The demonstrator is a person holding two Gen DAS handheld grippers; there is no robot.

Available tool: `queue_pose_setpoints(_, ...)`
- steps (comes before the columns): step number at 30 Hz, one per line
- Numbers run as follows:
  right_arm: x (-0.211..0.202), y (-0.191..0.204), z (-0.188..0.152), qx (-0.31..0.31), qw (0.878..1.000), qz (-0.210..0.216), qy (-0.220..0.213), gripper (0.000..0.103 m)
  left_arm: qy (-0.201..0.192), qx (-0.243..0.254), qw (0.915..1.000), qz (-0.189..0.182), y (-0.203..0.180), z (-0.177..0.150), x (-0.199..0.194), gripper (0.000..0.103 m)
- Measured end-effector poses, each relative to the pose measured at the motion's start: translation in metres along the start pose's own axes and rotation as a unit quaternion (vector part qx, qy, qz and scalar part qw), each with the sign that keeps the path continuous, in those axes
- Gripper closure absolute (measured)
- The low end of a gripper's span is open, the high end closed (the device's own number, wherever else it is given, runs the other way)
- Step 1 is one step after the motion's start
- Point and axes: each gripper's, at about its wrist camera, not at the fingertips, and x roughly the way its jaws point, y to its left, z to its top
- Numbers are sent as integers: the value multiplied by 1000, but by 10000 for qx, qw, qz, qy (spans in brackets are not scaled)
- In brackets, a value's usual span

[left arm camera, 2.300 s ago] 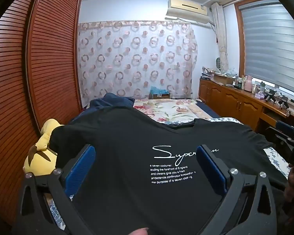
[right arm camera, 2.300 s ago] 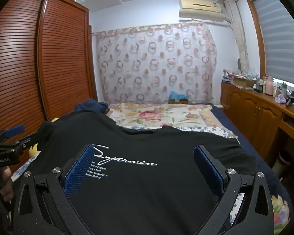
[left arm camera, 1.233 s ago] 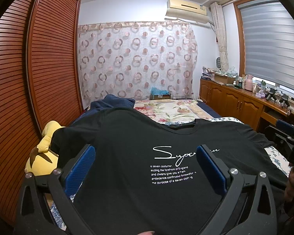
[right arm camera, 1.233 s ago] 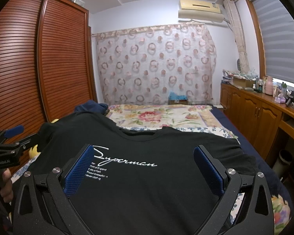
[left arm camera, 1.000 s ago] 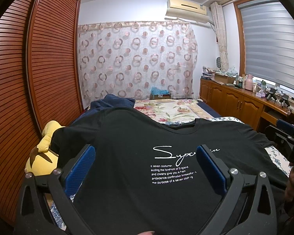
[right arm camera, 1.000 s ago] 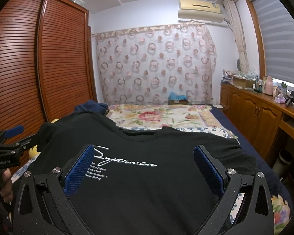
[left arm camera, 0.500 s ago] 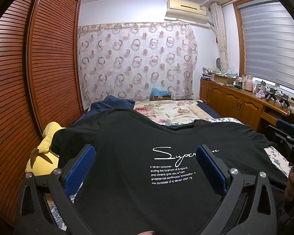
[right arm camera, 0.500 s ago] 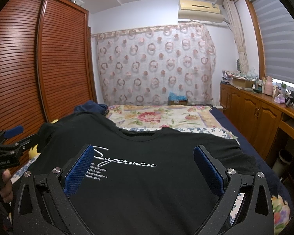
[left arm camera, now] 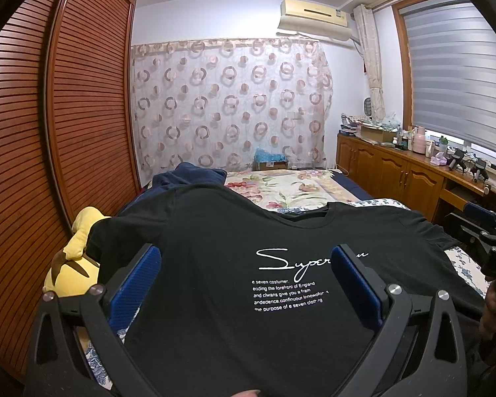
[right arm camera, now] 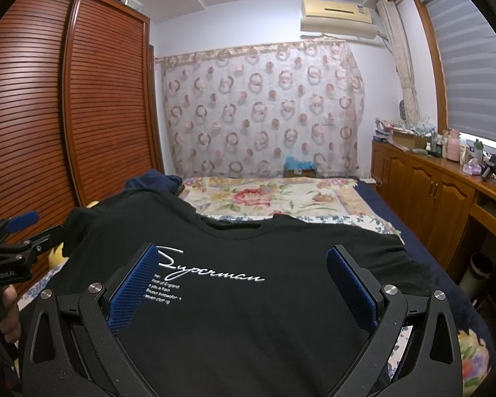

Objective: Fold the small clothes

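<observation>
**Two wrist cameras, side by side over the bed**

Each camera sits behind its own gripper and looks forward along the open fingers, down the bed (right arm camera: pixel 281 198) toward the curtain (right arm camera: pixel 264 109). Both hang close above the shirt (left arm camera: pixel 248 297), which fills the lower frame just ahead of the fingers. The left gripper (left arm camera: pixel 244 284) sees the right gripper (left arm camera: pixel 489 241) at its right edge; the right gripper (right arm camera: pixel 241 281) sees the left one (right arm camera: pixel 13 244) at its left edge. Shared: shirt, bed, curtain, wardrobe (left arm camera: pixel 66 115), cabinets (right arm camera: pixel 430 185).

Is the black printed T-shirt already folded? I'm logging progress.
No: the black printed T-shirt lies spread flat on the floral bedspread, both sleeves out and its white script showing.
</observation>
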Motion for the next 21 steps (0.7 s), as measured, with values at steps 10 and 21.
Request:
queue_pose_setpoints(10,0,0,0,-4,10000,-3,-8,0,-7,6,10000,4,0,-1,0,0)
queue_pose_setpoints(21,-1,1,0,-7,10000,6,-9,0,-10,12,10000,2,-2,2,-1,0)
